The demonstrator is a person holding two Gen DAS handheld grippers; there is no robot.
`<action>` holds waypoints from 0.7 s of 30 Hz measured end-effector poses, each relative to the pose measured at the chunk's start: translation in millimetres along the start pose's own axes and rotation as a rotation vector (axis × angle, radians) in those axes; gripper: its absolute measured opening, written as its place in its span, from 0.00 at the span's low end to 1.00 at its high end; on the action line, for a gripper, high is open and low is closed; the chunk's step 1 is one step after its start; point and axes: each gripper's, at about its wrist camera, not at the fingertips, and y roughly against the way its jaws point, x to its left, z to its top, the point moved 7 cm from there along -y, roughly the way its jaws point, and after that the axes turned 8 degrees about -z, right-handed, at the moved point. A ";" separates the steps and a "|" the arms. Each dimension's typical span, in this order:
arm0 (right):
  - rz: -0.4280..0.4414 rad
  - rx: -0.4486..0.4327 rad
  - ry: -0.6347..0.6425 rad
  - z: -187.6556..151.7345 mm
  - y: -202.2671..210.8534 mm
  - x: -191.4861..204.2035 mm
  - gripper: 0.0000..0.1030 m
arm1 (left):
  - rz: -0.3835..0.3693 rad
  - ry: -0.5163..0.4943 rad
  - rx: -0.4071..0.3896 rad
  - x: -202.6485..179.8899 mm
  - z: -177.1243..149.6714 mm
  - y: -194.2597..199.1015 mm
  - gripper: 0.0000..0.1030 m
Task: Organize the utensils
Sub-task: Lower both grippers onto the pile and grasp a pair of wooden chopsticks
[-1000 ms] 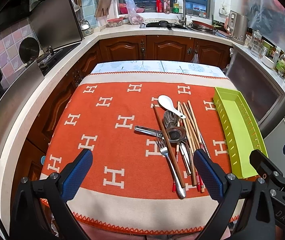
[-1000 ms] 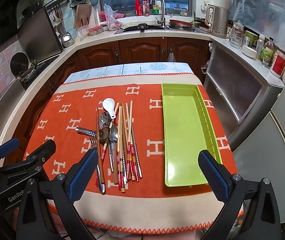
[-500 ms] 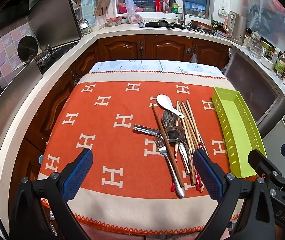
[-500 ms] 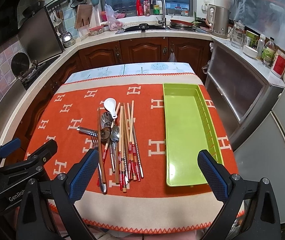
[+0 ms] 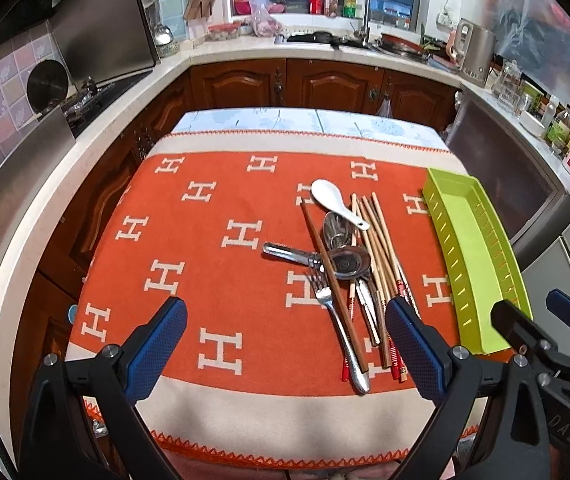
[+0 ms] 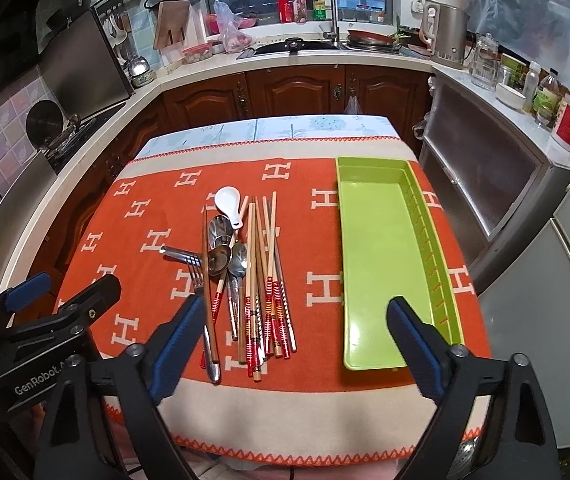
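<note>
Utensils: pile (image 6: 241,276) lies on the orange cloth (image 5: 205,264), mid-table, handles toward the near edge; not yet sorted.
Right jaws: right gripper (image 6: 299,344) stands wide, has just been closing a little; nothing between the pads, which hang above the cloth.
Left jaws: left gripper (image 5: 285,350) wide apart, empty.
Bearing: pile sits just ahead of the right gripper's left pad, and ahead-right of the left gripper; both about equally near, by my reading.
Long axis: chopsticks (image 6: 263,272) and fork (image 5: 335,328) run near-to-far, roughly along the pointing line.
Tray: green tray (image 6: 381,248) well apart to the pile's right, parallel, empty.
View difference: right wrist shows the tray floor whole; left wrist shows only its slotted wall (image 5: 457,256).
</note>
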 end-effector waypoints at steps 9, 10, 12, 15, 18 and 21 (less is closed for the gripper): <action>0.095 0.050 0.015 18.3 -21.7 8.7 0.72 | -0.092 0.021 0.096 13.0 2.8 -25.8 0.95; 0.110 0.062 0.017 20.4 -26.3 9.9 0.71 | -0.103 0.022 0.111 13.5 2.7 -31.5 0.95; 0.143 0.091 0.019 25.7 -37.3 13.1 0.64 | -0.129 0.015 0.141 12.8 0.8 -42.0 0.95; 0.186 0.137 0.018 32.5 -57.7 18.4 0.54 | -0.183 0.023 0.187 11.2 -2.4 -58.5 0.93; 0.226 0.181 0.016 38.7 -81.1 23.8 0.47 | -0.257 0.042 0.249 7.5 -6.9 -77.8 0.82; 0.255 0.220 0.016 45.3 -104.9 28.7 0.42 | -0.325 0.076 0.301 3.4 -11.1 -97.9 0.65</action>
